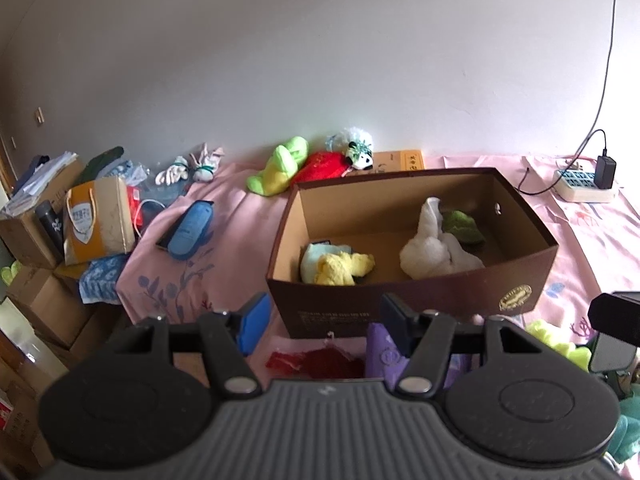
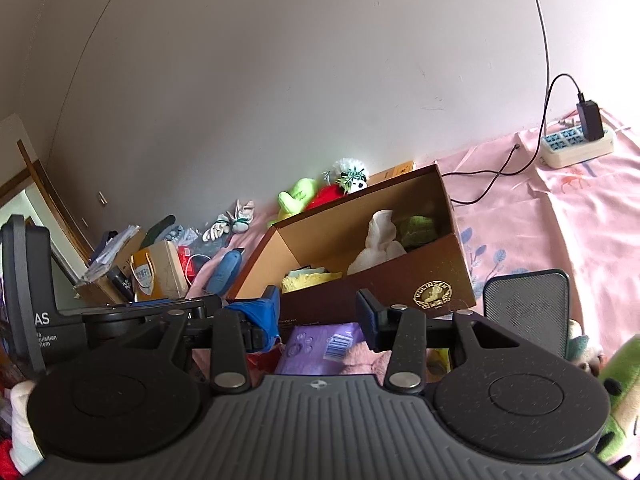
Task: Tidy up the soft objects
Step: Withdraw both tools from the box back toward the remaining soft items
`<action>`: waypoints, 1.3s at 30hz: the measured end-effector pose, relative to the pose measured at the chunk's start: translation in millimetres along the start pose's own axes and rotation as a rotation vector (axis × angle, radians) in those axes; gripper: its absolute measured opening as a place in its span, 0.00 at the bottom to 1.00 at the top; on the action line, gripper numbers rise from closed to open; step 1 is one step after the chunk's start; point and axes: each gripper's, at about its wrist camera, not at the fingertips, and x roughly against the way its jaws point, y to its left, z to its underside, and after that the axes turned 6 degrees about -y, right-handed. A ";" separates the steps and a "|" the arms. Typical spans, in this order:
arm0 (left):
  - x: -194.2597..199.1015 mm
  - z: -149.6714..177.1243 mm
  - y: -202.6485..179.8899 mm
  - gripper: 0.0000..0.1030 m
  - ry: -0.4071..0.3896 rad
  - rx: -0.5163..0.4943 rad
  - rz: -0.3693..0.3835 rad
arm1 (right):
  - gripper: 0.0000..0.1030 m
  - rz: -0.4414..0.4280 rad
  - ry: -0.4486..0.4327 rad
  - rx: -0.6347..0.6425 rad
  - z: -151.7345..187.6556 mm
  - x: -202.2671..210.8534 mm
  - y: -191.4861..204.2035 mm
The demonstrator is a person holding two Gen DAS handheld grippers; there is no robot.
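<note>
Though box (image 1: 412,304) wall hides the yellow toy (image 1: 340,268) partly, both jaws spread, empty.

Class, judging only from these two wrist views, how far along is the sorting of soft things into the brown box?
Done: a white cloth, a green cloth and a yellow plush already lie inside the brown box.
In hand: nothing; the left gripper and right gripper both stand open and empty.
Left: the green plush, red plush and panda toy behind the box, and the purple pouch in front.
</note>
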 end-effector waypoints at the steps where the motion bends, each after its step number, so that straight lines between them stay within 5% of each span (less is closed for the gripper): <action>1: 0.3 1.7 -0.4 0.61 0.004 0.003 0.005 | 0.25 0.001 0.000 0.002 1.5 2.1 0.0; 15: -2.7 39.0 3.3 0.61 0.114 0.113 0.137 | 0.25 0.059 0.037 0.060 22.1 26.1 -23.3; 28: 12.5 70.9 -17.3 0.61 0.085 0.053 0.327 | 0.25 0.161 0.103 0.069 46.9 49.4 -55.9; 39: 8.1 96.0 -31.3 0.61 0.121 -0.003 0.439 | 0.26 0.214 0.181 -0.056 66.8 81.8 -94.3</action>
